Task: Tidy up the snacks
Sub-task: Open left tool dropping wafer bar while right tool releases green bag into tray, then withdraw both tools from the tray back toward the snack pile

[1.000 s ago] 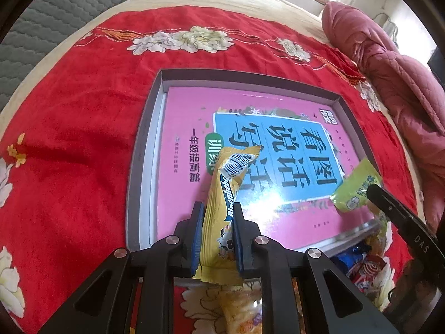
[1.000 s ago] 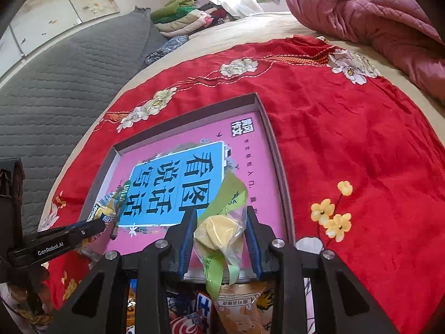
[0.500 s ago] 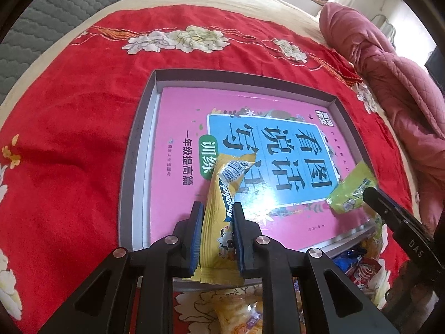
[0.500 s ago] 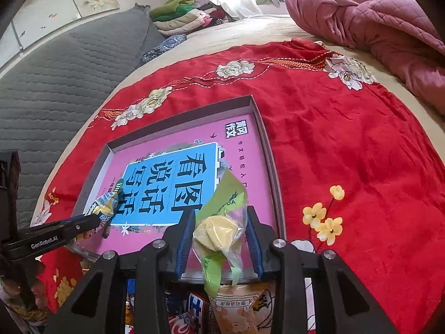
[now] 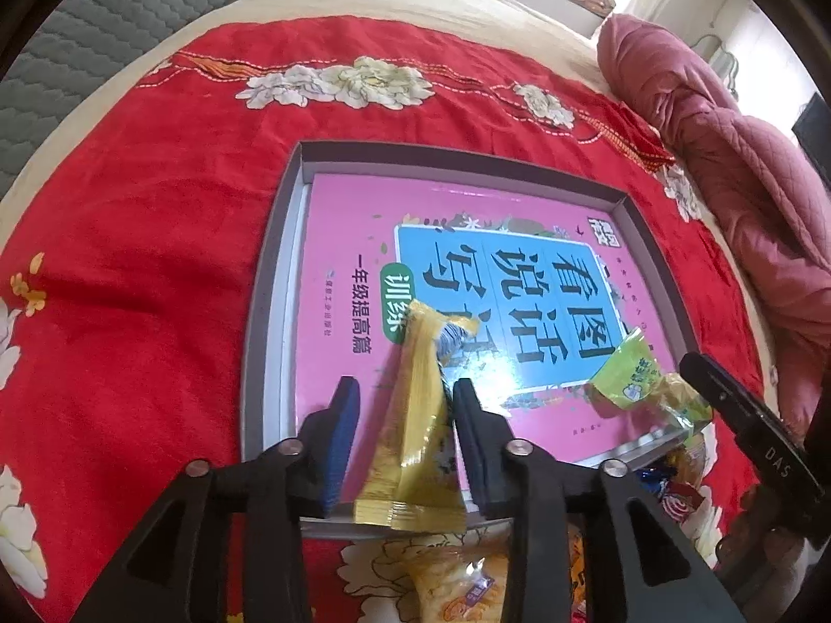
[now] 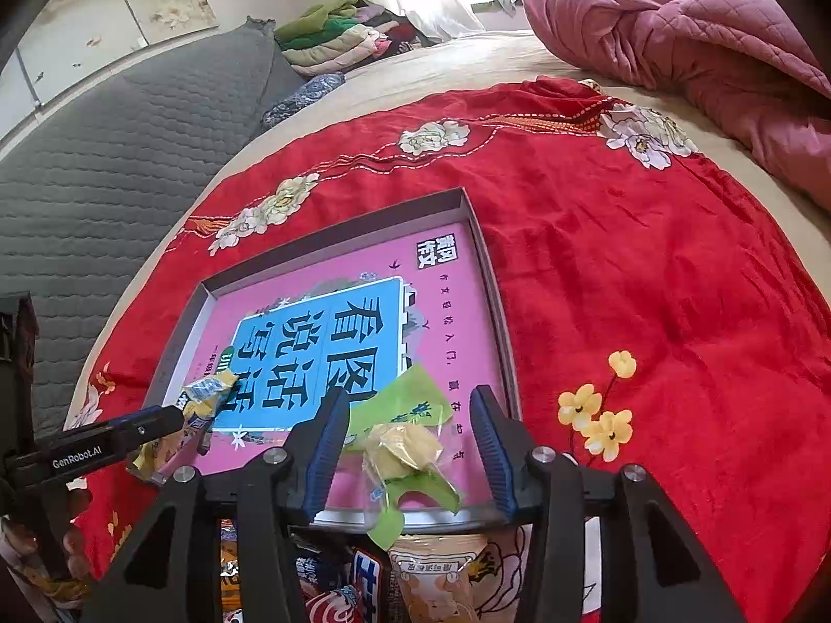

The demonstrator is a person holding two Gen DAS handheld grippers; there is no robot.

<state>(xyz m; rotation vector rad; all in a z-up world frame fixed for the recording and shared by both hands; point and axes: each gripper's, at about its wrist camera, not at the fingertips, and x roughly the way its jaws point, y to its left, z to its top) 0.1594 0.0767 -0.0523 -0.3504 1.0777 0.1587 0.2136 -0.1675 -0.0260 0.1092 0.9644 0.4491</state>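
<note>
A grey shallow box (image 5: 270, 270) with a pink and blue book cover inside lies on the red flowered cloth. My left gripper (image 5: 405, 400) is open; a long yellow snack bar (image 5: 415, 431) lies between its fingers on the box's near edge. My right gripper (image 6: 410, 415) is open; a green and clear wrapped pastry (image 6: 400, 451) lies between its fingers on the near right part of the box (image 6: 488, 270). The pastry also shows in the left wrist view (image 5: 639, 379), and the yellow bar in the right wrist view (image 6: 202, 400).
A heap of loose snack packets (image 6: 415, 571) lies just in front of the box, under both grippers. A pink quilt (image 6: 701, 36) is bunched at the far right. A grey padded mat (image 6: 104, 156) borders the cloth on the left.
Both grippers have opened and let go of their snacks, which now rest on the box. Both grippers moved slightly forward over the box.
</note>
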